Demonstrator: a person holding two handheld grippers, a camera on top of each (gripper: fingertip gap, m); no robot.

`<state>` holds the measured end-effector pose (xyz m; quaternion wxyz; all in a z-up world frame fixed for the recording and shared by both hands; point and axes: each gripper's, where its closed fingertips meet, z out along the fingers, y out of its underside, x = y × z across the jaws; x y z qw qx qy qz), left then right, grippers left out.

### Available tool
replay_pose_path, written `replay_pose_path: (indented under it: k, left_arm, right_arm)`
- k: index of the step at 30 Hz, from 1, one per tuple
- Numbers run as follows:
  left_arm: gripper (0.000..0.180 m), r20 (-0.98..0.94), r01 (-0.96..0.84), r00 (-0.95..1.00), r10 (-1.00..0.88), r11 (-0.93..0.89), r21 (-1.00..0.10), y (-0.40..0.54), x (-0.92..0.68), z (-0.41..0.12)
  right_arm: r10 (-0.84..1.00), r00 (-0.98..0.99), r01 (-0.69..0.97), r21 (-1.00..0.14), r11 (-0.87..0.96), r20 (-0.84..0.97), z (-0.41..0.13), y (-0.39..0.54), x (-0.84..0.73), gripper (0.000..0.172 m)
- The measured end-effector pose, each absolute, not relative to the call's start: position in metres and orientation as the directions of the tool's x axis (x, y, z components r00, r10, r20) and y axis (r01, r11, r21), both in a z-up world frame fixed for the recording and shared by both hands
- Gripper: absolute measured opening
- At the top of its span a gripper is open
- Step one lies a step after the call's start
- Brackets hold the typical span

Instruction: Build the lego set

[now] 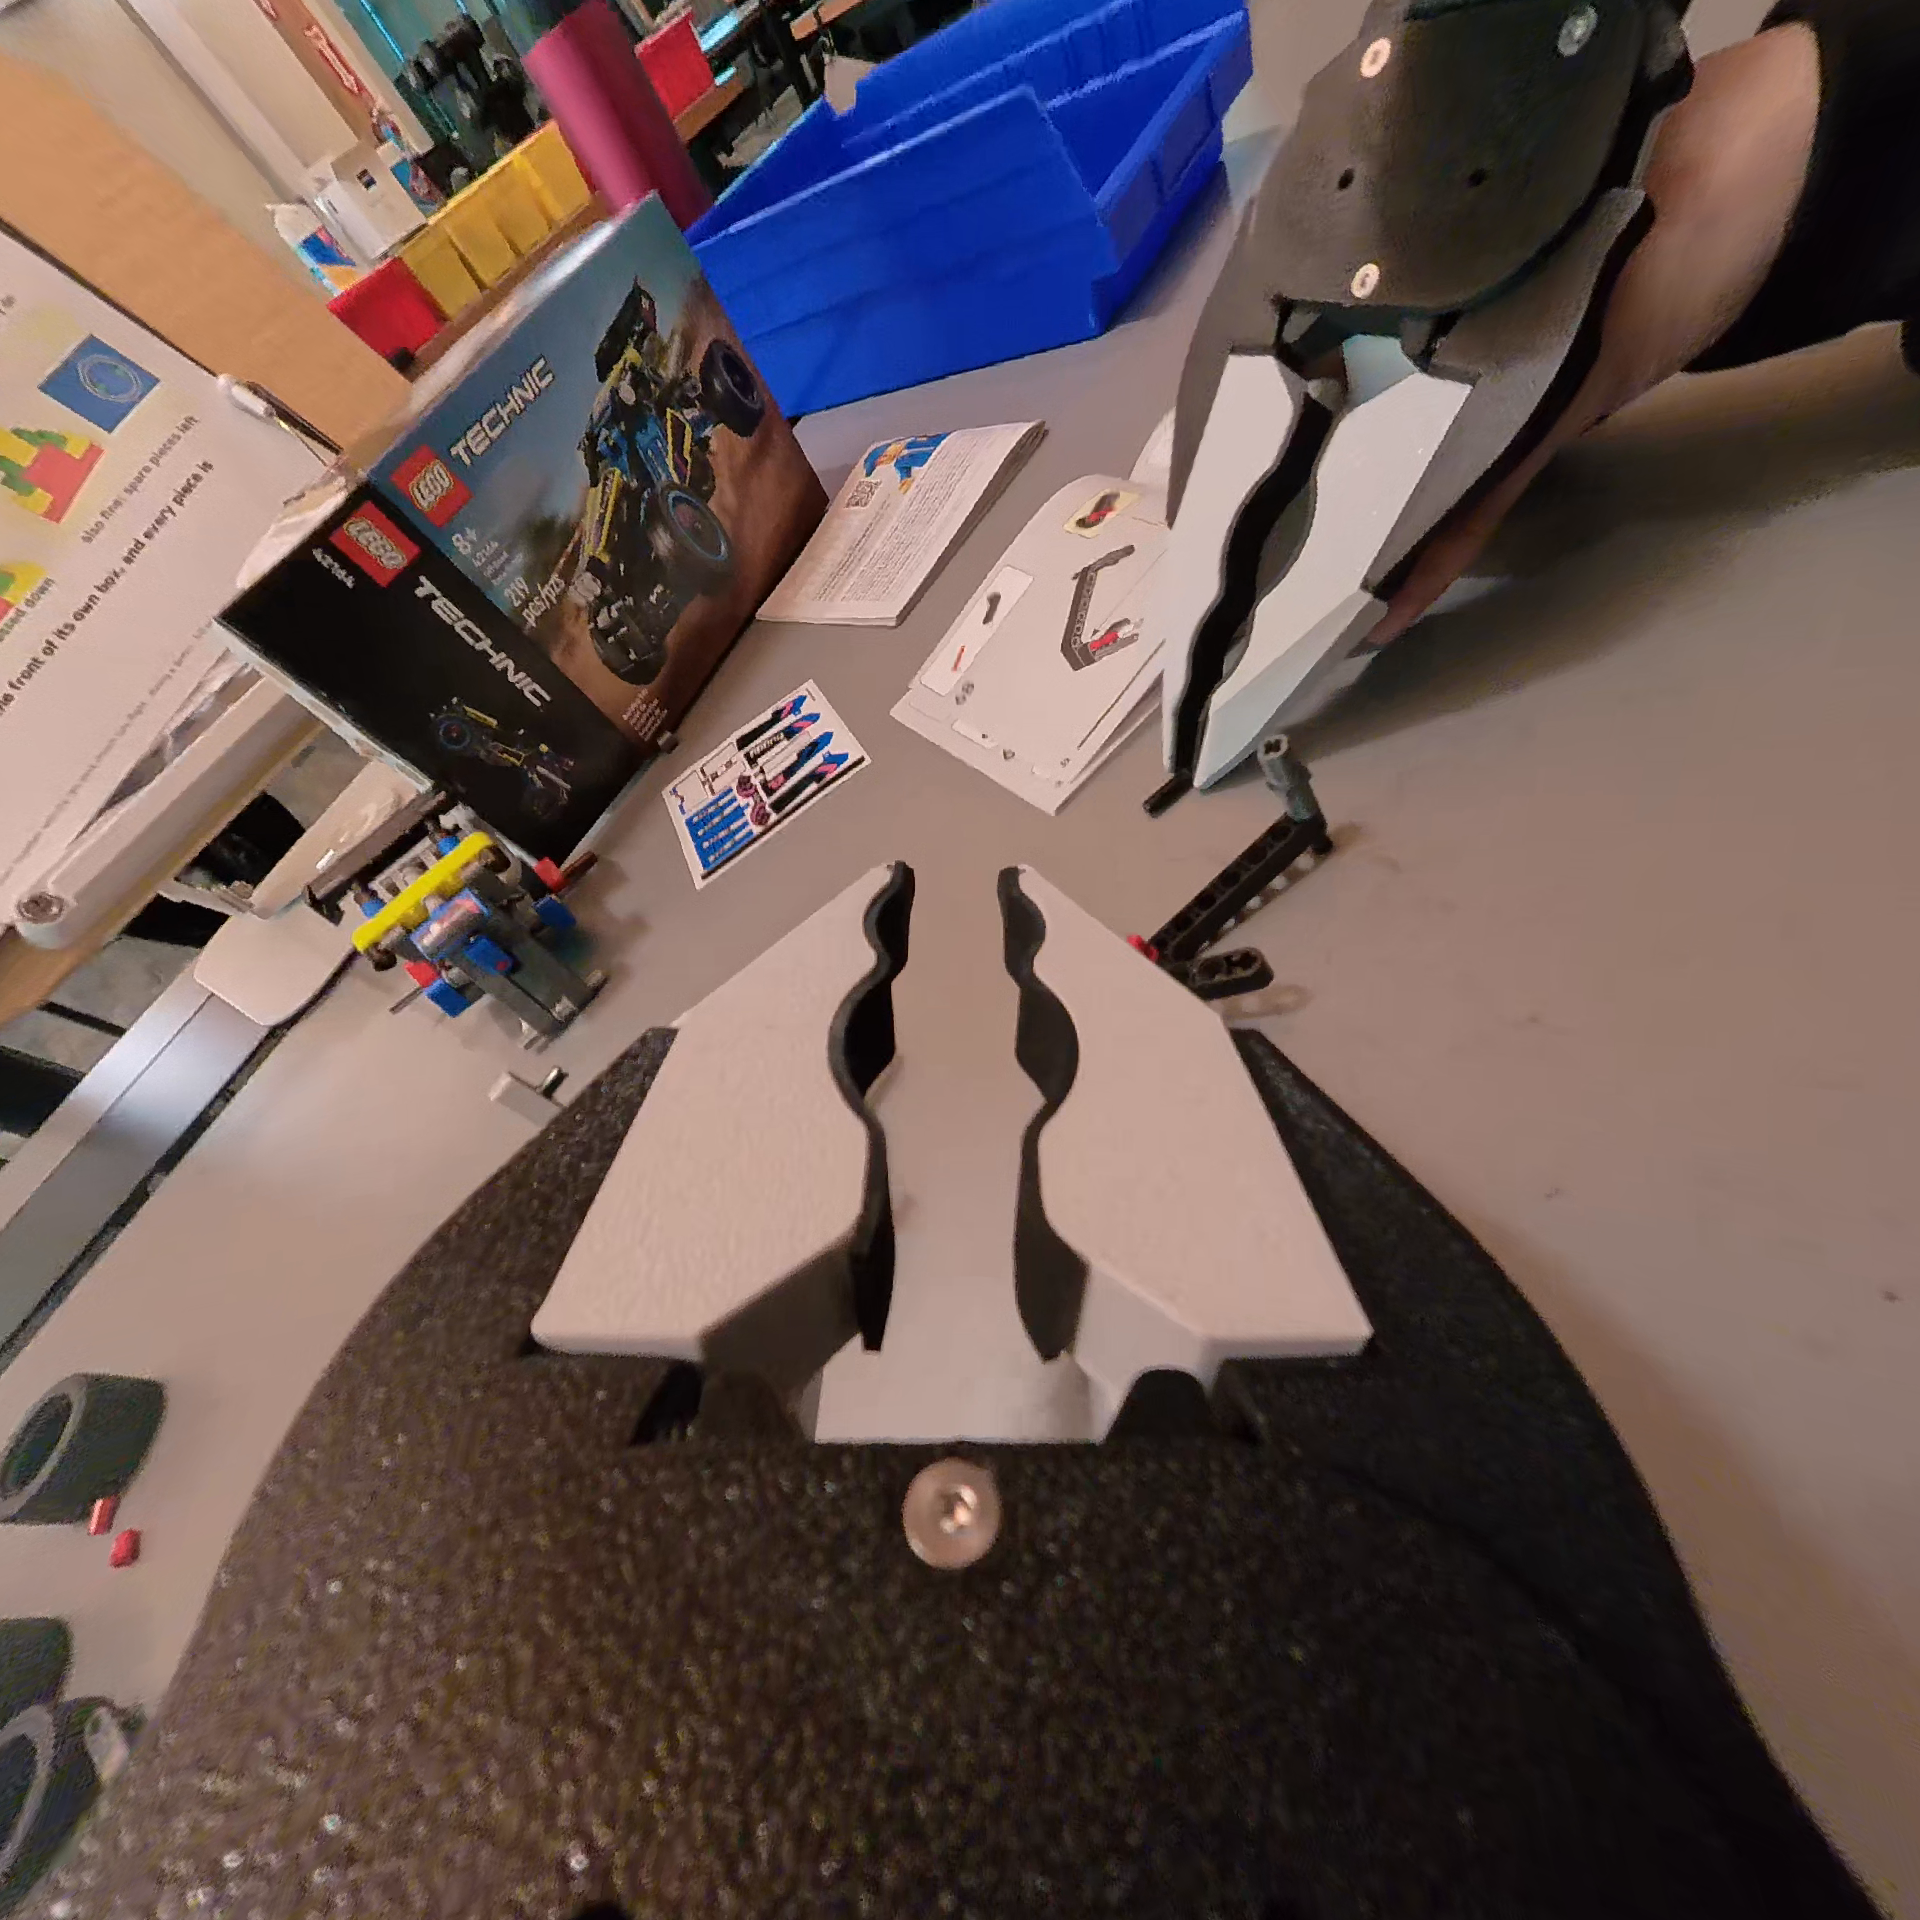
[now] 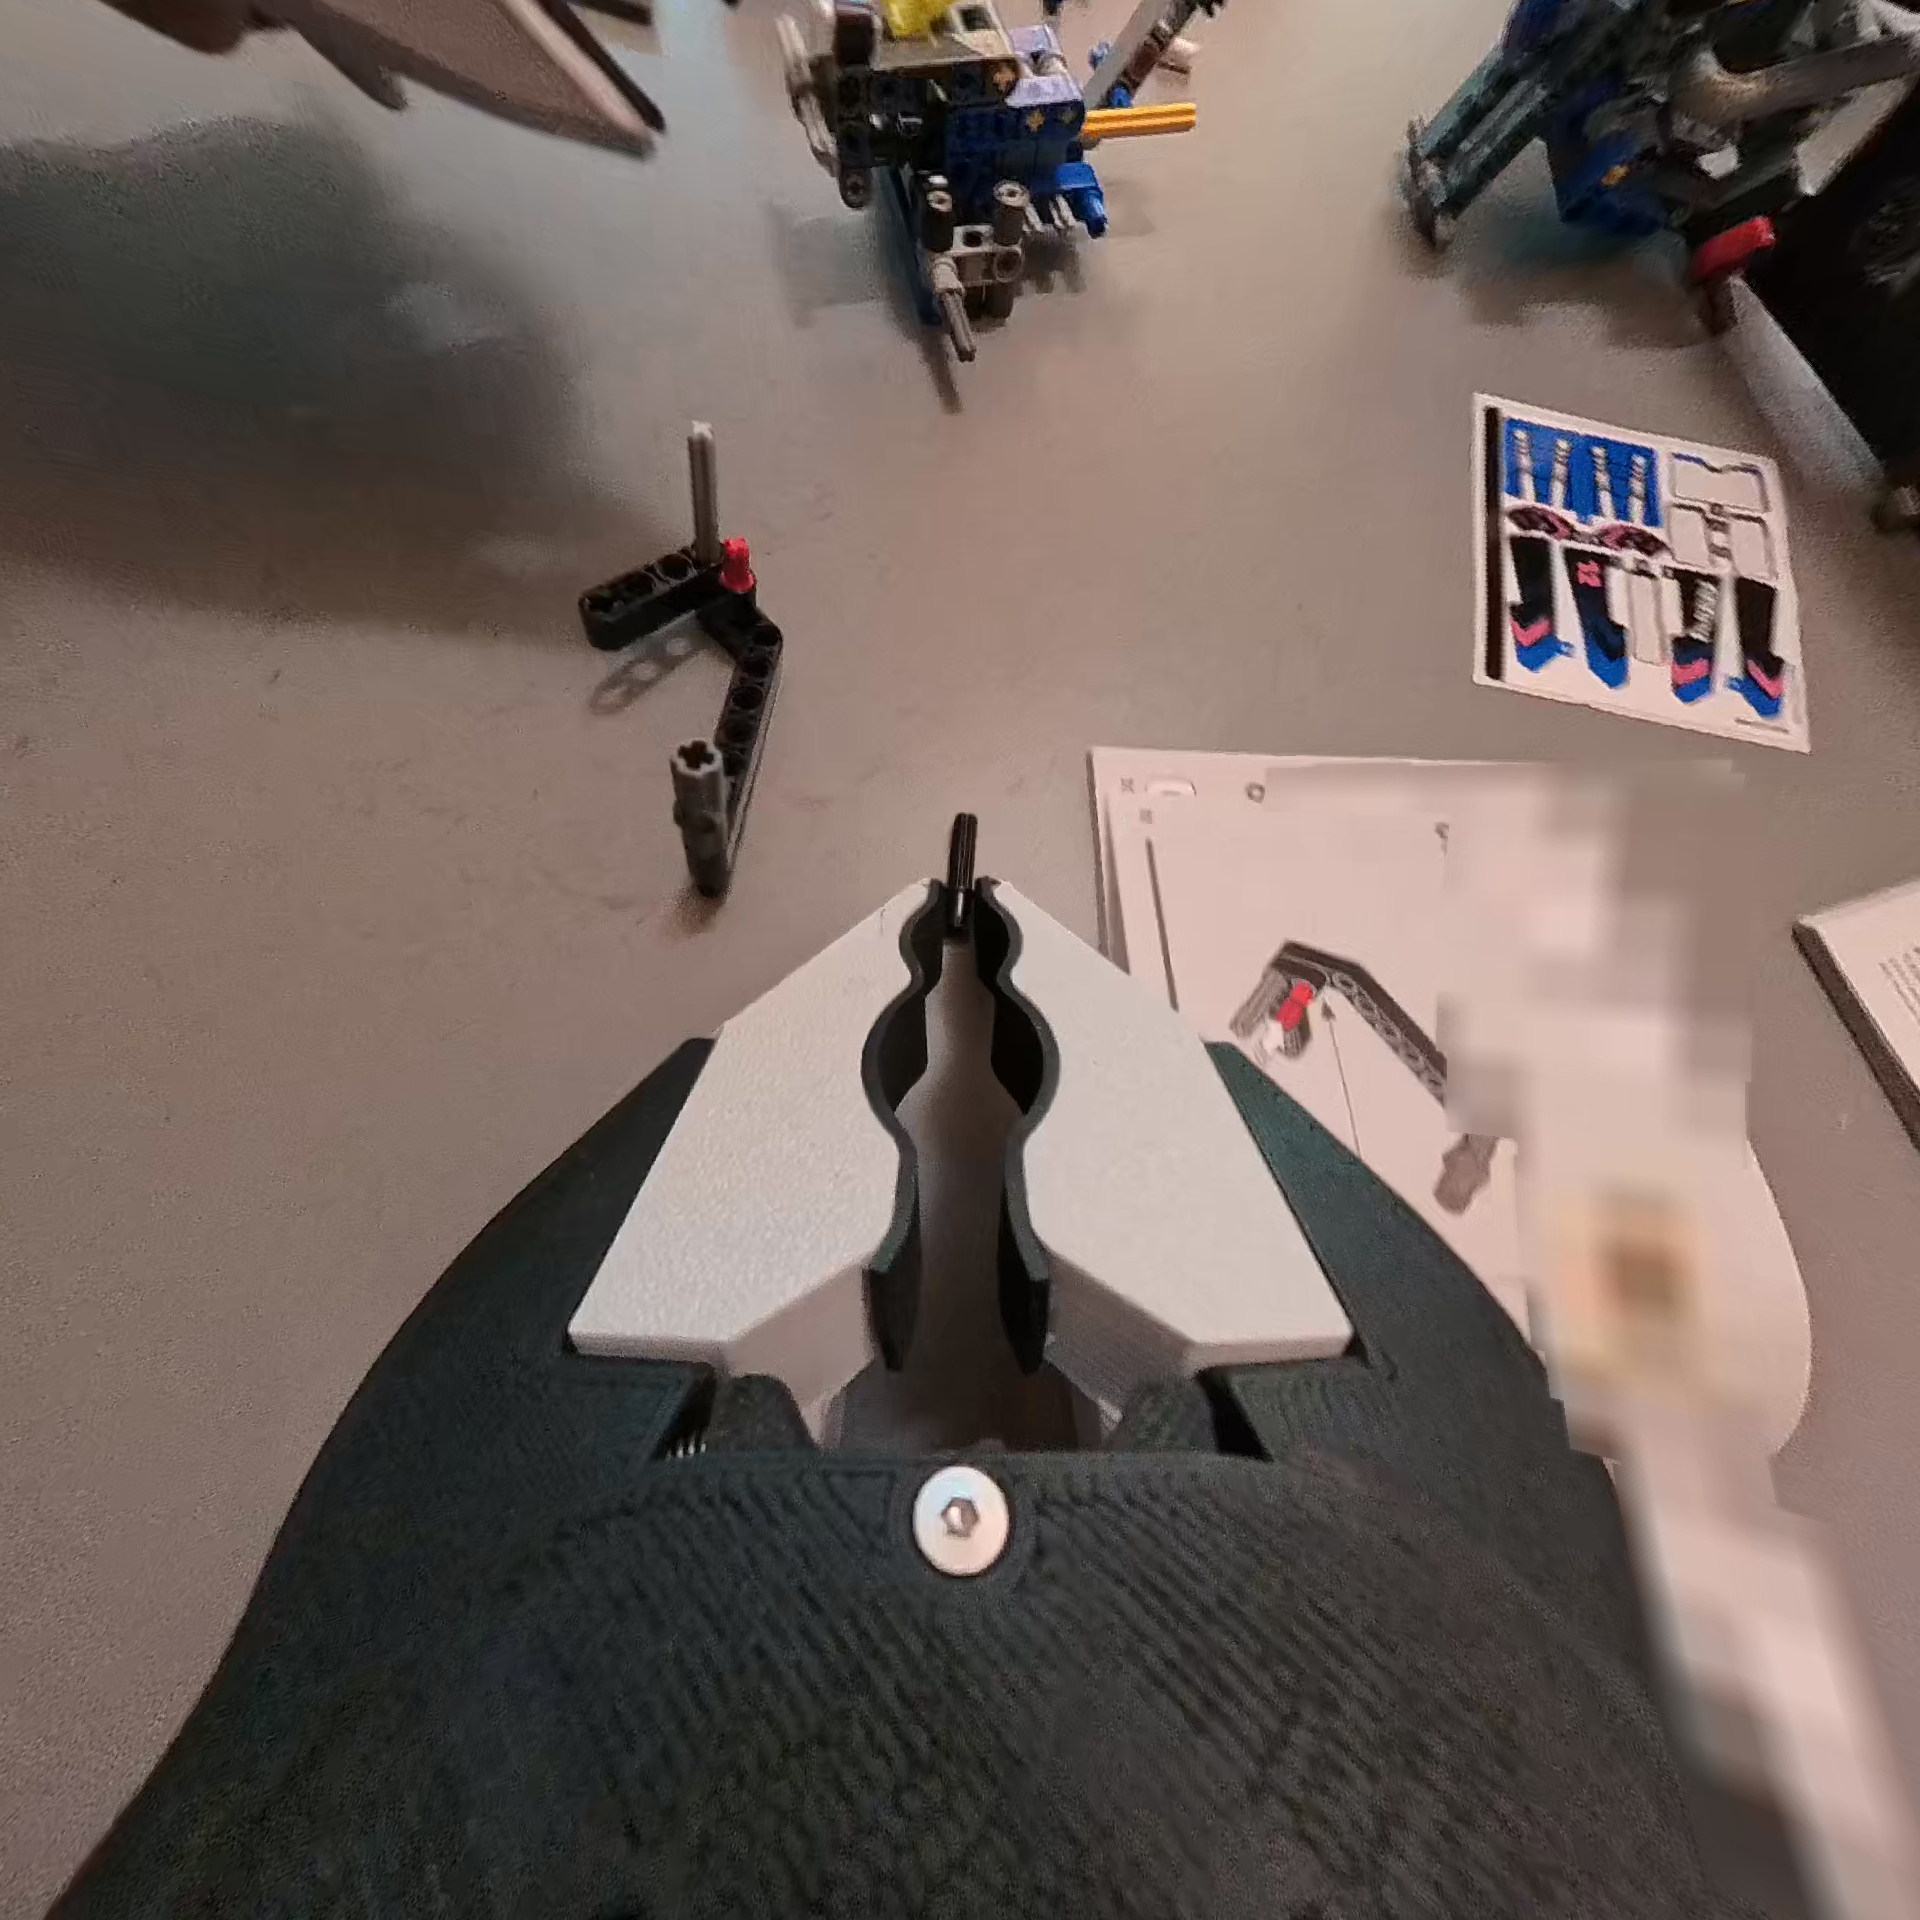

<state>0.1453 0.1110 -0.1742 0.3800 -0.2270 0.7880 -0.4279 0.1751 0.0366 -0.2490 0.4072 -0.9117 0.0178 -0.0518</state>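
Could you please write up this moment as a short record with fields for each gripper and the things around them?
Left gripper: open, nothing between its fingers, above the grey table.
Right gripper: shut on a small black pin that sticks out past the fingertips.
Nearest part: bent black beam with a grey axle and a red pin.
Also on the table: sticker sheet, open instruction booklet, toy box.

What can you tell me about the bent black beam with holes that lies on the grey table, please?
The bent black plastic beam with round holes lies flat on the grey table, angled like an elbow. A grey axle connector stands at one end; a thin grey axle and a small red pin rise near the bend. No fingers touch it. The right gripper, nearby, pinches a small black pin.
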Motion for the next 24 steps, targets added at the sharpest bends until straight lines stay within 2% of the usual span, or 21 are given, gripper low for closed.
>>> replay_pose_path:
  k: [3, 5, 7, 10, 13, 16, 19, 24]
  left_arm:
    - [0.014, -0.402, 0.025, -0.610, -0.683, 0.491, -0.871, 0.094, 0.140, -0.157]
    - [0.017, -0.450, 0.115, -0.596, -0.665, 0.484, -0.867, 0.077, 0.133, -0.141]
    - [0.020, -0.557, 0.222, -0.545, -0.627, 0.533, -0.817, 0.058, 0.129, -0.129]
    - [0.025, -0.702, 0.356, -0.453, -0.549, 0.611, -0.707, 0.026, 0.126, -0.120]
    - [0.027, -0.791, 0.435, -0.347, -0.504, 0.661, -0.611, 0.001, 0.127, -0.116]
    - [0.027, -0.840, 0.465, -0.241, -0.485, 0.703, -0.539, -0.013, 0.133, -0.116]
    - [0.025, -0.864, 0.480, -0.170, -0.475, 0.725, -0.493, -0.024, 0.137, -0.115]
    - [0.009, -0.853, 0.445, -0.108, -0.510, 0.743, -0.500, -0.027, 0.142, -0.111]
  right_arm:
    - [-0.224, 0.973, -0.090, -0.801, -0.591, 0.056, -0.231, 0.026, 0.181, 0.003]
    - [-0.315, 0.940, -0.250, -0.889, -0.384, -0.128, -0.200, 0.022, 0.178, 0.003]
    - [-0.277, 0.879, -0.428, -0.898, -0.099, -0.388, -0.165, 0.018, 0.170, 0.003]
    - [-0.112, 0.730, -0.645, -0.734, 0.213, -0.674, -0.132, 0.004, 0.163, 0.003]
    - [0.056, 0.570, -0.768, -0.507, 0.392, -0.820, -0.118, -0.011, 0.163, 0.002]
    - [0.203, 0.461, -0.833, -0.343, 0.433, -0.864, -0.112, -0.016, 0.154, 0.003]
    - [0.277, 0.394, -0.856, -0.240, 0.458, -0.876, -0.111, -0.016, 0.148, 0.003]
    - [0.383, 0.308, -0.858, -0.081, 0.507, -0.871, -0.106, -0.022, 0.143, 0.002]
